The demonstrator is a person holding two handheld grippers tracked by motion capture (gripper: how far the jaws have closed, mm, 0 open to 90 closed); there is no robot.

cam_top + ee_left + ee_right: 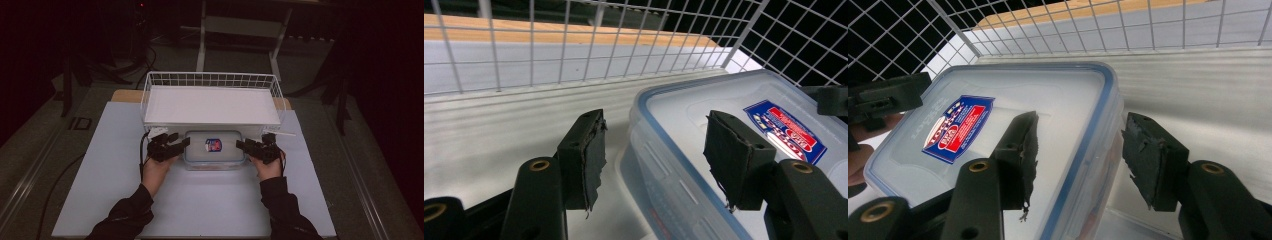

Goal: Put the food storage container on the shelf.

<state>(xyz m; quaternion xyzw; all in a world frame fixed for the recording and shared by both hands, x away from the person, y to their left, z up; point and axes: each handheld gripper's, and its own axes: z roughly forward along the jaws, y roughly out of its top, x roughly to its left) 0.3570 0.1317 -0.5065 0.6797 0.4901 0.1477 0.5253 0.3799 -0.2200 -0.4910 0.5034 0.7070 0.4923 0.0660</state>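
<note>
A white wire basket [210,80] stood at the far side of the worktop [200,200], a white sheet covering the worktop's surface. A clear lidded food container [215,149] with a blue seal and a red-and-blue label [213,145] lay just in front of the basket. Beyond, a pale metal frame [240,30] stood on the dark floor.

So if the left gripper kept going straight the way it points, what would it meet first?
The left gripper is open and straddles the near corner edge of the clear lidded container, so that rim would likely meet it first. Past that stands the white wire basket, though depth is hard to judge.
</note>
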